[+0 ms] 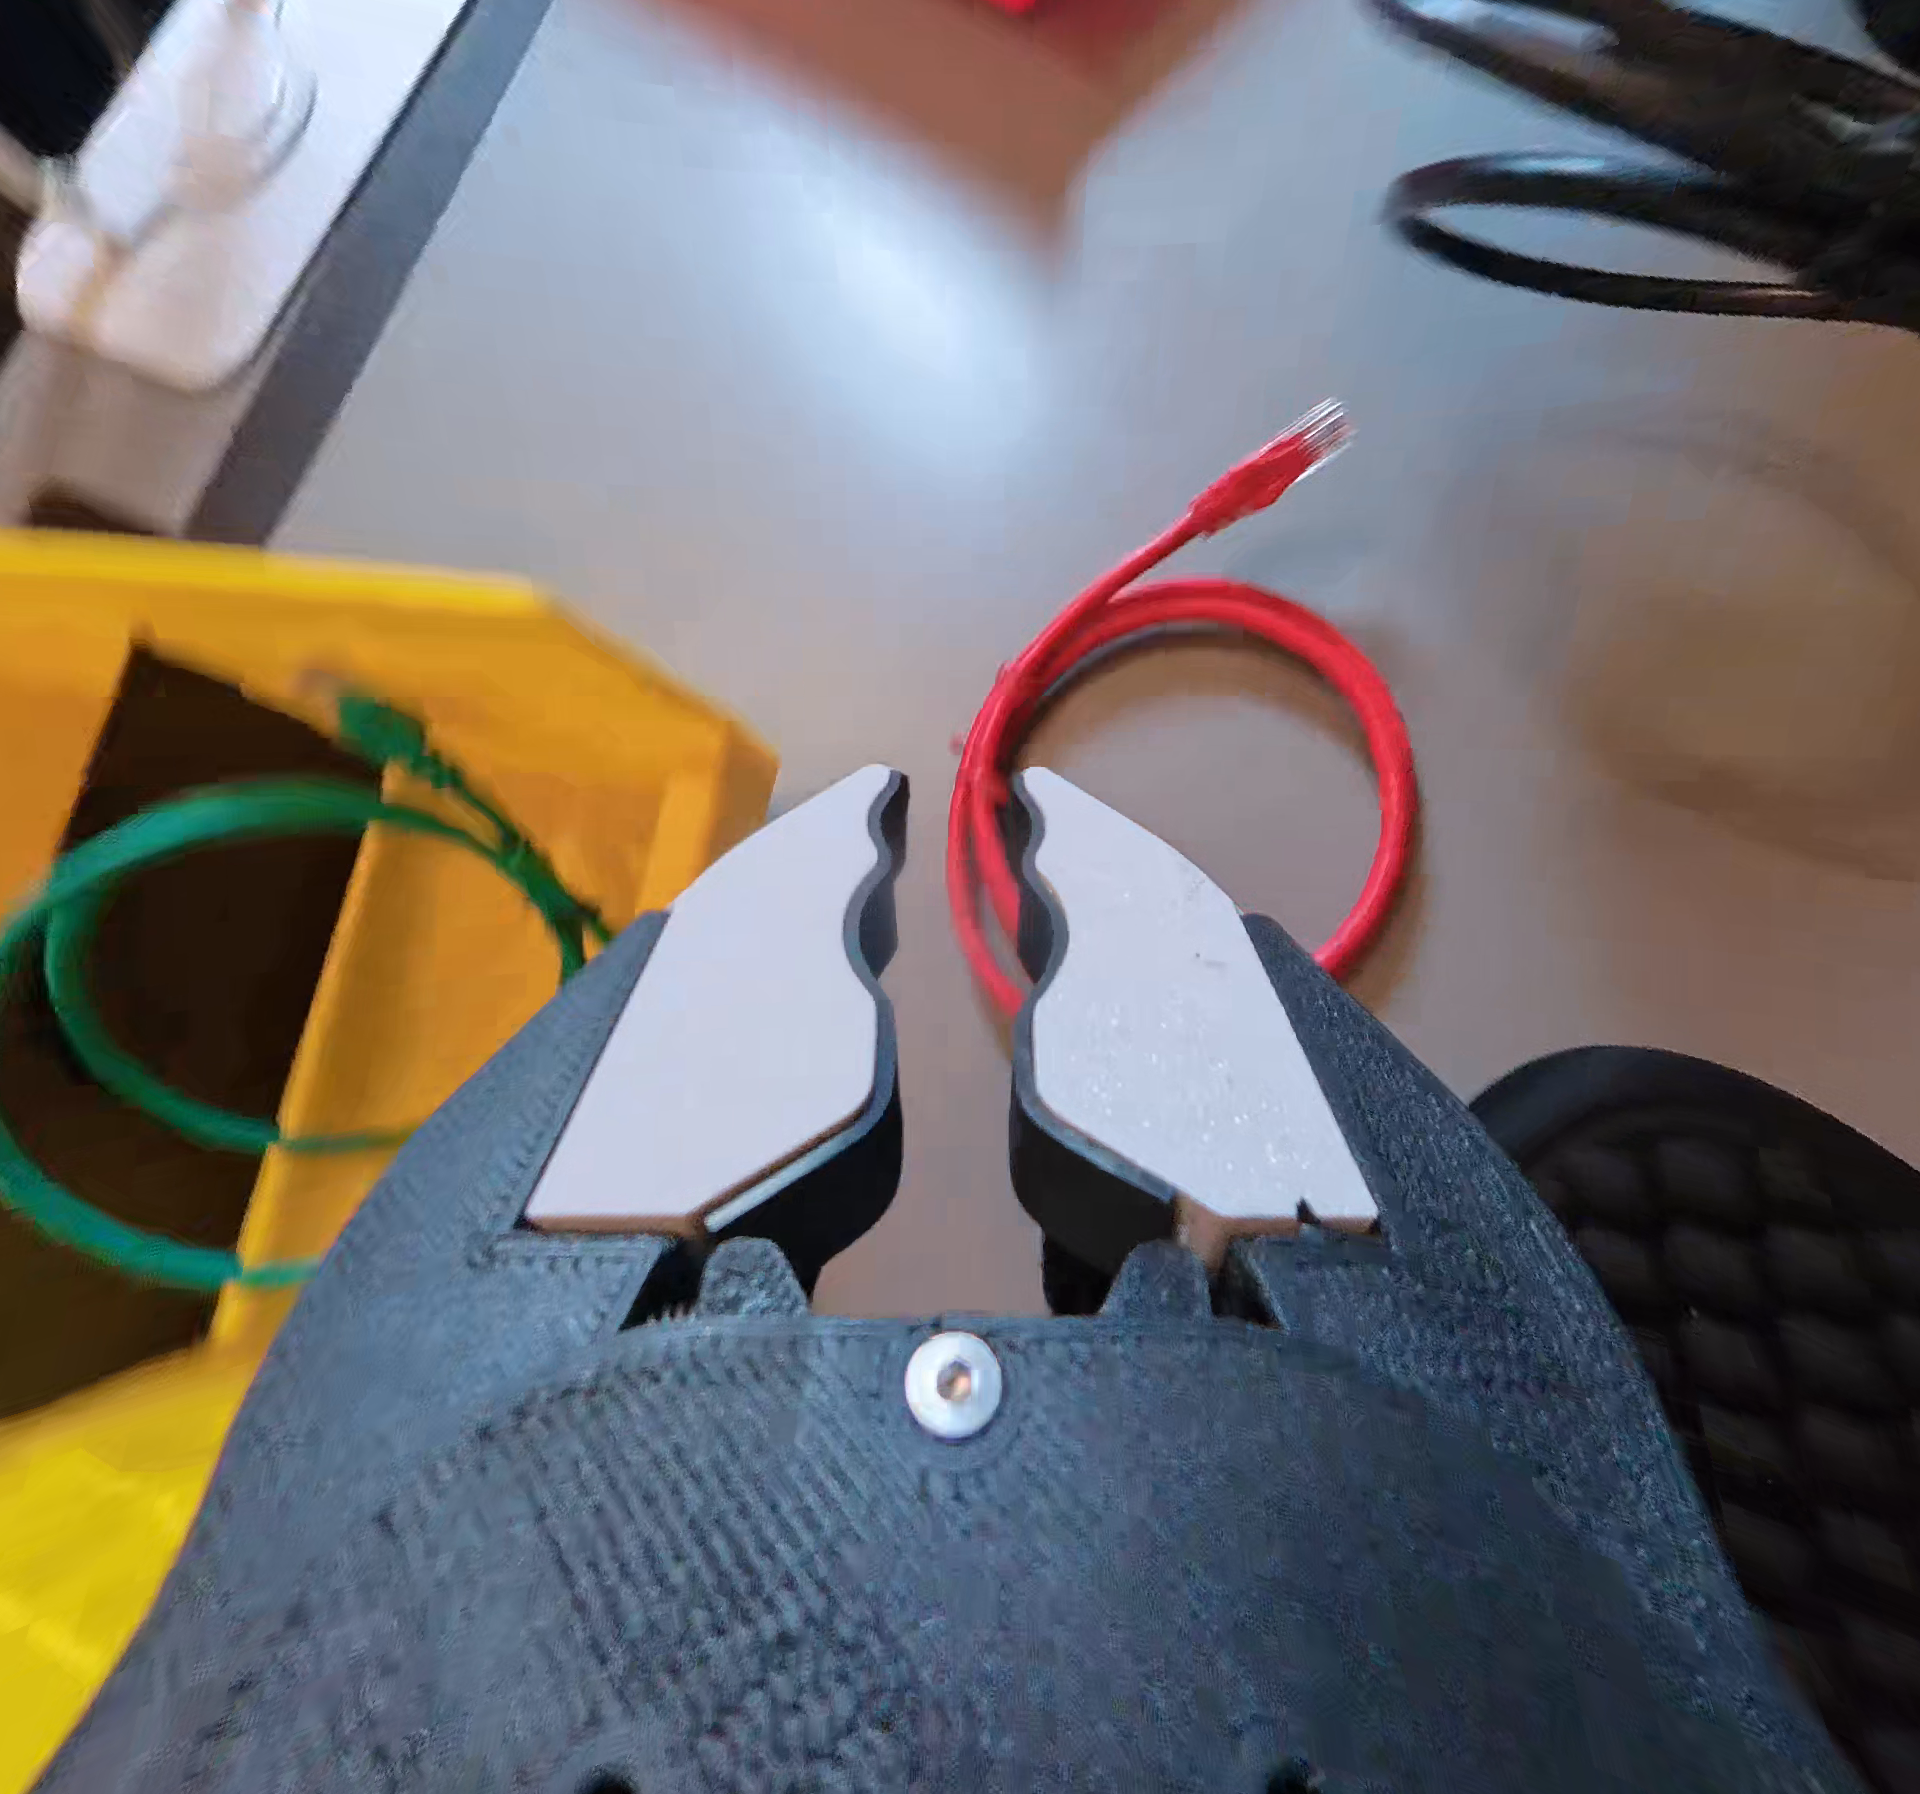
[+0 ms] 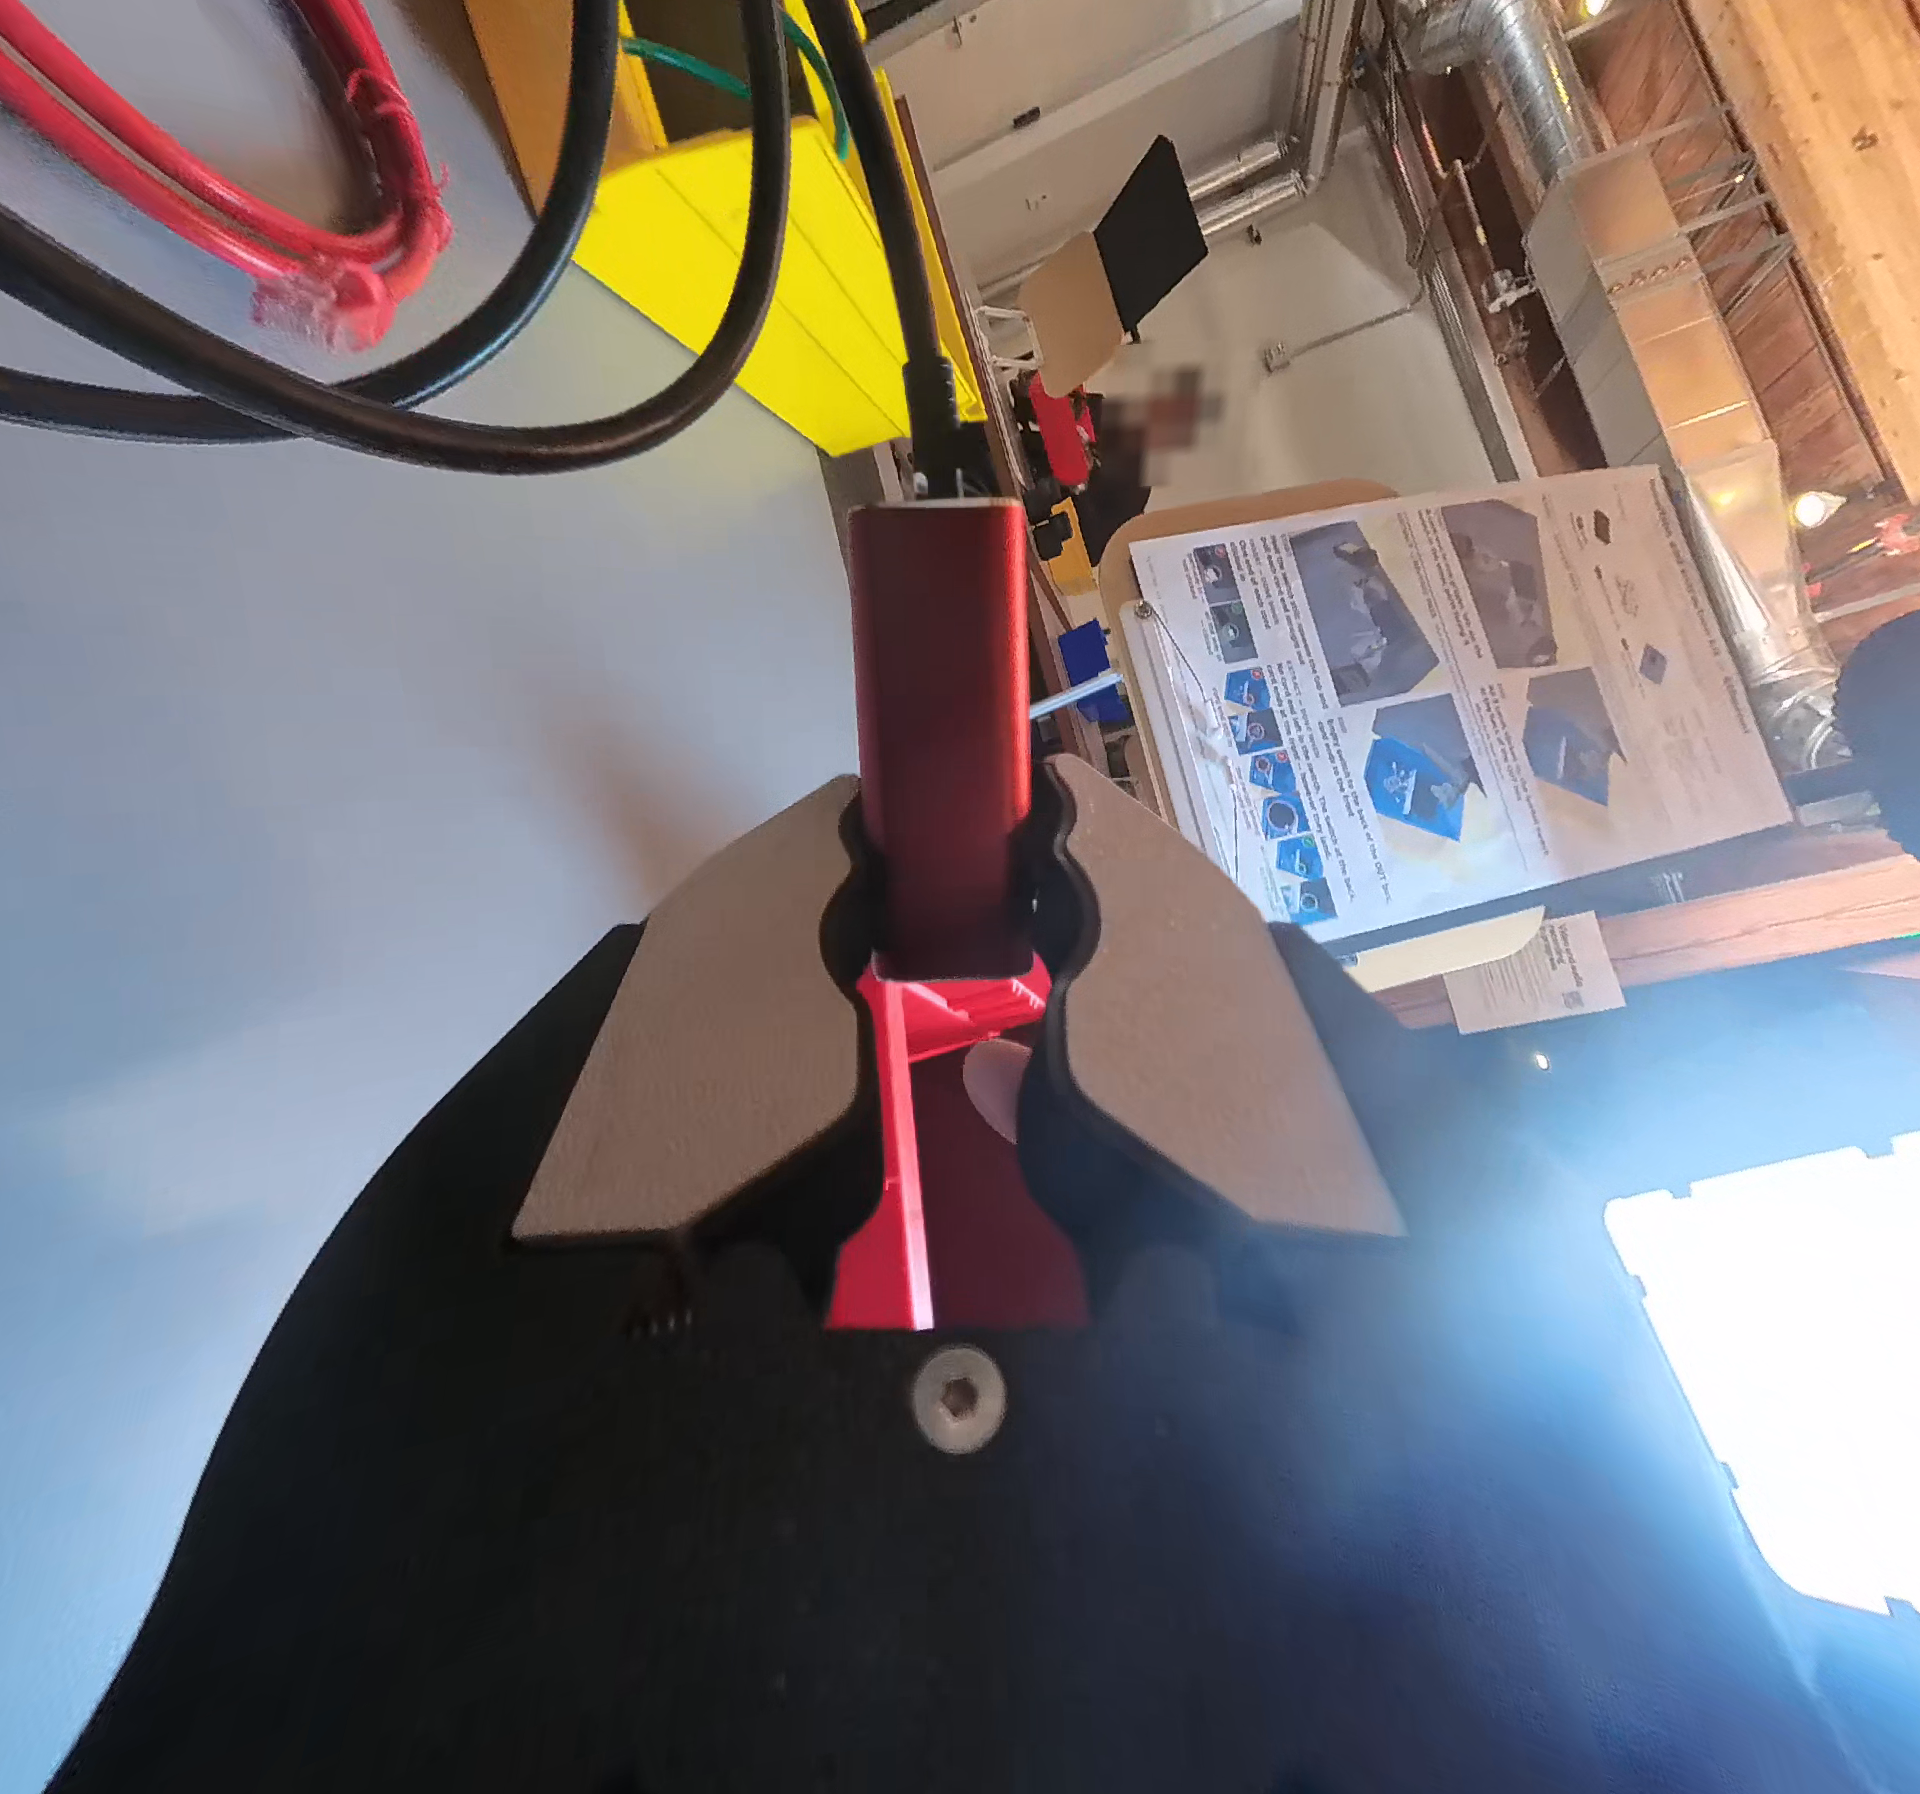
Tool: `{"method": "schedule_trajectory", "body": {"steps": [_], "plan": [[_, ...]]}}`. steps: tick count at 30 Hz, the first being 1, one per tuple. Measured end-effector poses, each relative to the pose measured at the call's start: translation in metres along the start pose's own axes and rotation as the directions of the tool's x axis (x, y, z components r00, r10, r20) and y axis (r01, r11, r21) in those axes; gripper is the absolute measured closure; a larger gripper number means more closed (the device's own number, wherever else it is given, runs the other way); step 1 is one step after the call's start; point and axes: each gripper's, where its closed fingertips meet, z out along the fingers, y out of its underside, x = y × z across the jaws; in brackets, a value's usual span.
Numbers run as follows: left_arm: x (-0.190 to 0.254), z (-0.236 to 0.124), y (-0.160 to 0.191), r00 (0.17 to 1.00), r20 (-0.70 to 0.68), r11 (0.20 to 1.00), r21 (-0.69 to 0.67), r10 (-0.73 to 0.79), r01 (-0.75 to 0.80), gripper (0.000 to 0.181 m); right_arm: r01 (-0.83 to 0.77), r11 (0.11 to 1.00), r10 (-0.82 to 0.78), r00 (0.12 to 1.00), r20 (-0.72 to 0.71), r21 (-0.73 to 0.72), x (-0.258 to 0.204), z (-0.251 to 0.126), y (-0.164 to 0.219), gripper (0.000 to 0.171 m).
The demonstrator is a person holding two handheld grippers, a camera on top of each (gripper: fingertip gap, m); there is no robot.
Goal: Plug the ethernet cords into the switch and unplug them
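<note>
Left gripper (image 1: 961,788): jaws narrow, a slim gap between the grey pads (image 1: 748,1006), nothing held; it hangs over the table (image 1: 727,310).
Red cord (image 1: 1387,757): coiled and tied, lying on the table just beyond the left tips; the right pad covers part of the loop. Its clear plug (image 1: 1314,435) points away, at the far side of the coil.
Bin (image 1: 582,705): yellow, left of the left gripper, on the table.
Green cord (image 1: 208,809): coiled and tied, inside the bin, blurred.
Black cable (image 1: 1621,217): bundled loops on the table, far right, well apart from the red cord.
Mesh object (image 1: 1766,1329): black, at the table's near right edge; cannot tell what it is.
Right gripper (image 2: 945,788): clamped on the switch (image 2: 940,664), a red box standing up between the pads, held off the table.
Switch, far end: one black cable runs into it; exact socket hidden.
Right view, beyond the switch: black loops cross the table; the red coil and its plug lie upper left; the yellow bin with green cord sits behind them.
Background: a board (image 2: 1455,684) with printed sheets, a silver duct (image 2: 1527,71) and wooden ceiling.
</note>
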Motion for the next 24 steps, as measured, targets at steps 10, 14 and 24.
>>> {"method": "schedule_trajectory", "body": {"steps": [10,14,24], "plan": [[0.061,0.093,-0.020,0.861,-0.402,0.939,-0.005,0.312,-0.343,0.153,-0.008,0.999,0.007,1.000,-0.015,-0.051,0.002,-0.015,0.024,0.144],[0.059,0.103,-0.022,0.859,-0.388,0.936,0.032,0.334,-0.349,0.164,-0.029,0.998,0.029,1.000,0.004,-0.063,-0.002,-0.014,0.032,0.144],[-0.013,0.058,-0.037,0.983,-0.163,0.996,0.023,0.084,-0.081,0.171,0.003,0.997,0.001,0.999,0.054,-0.079,-0.014,-0.011,0.035,0.144]]}}
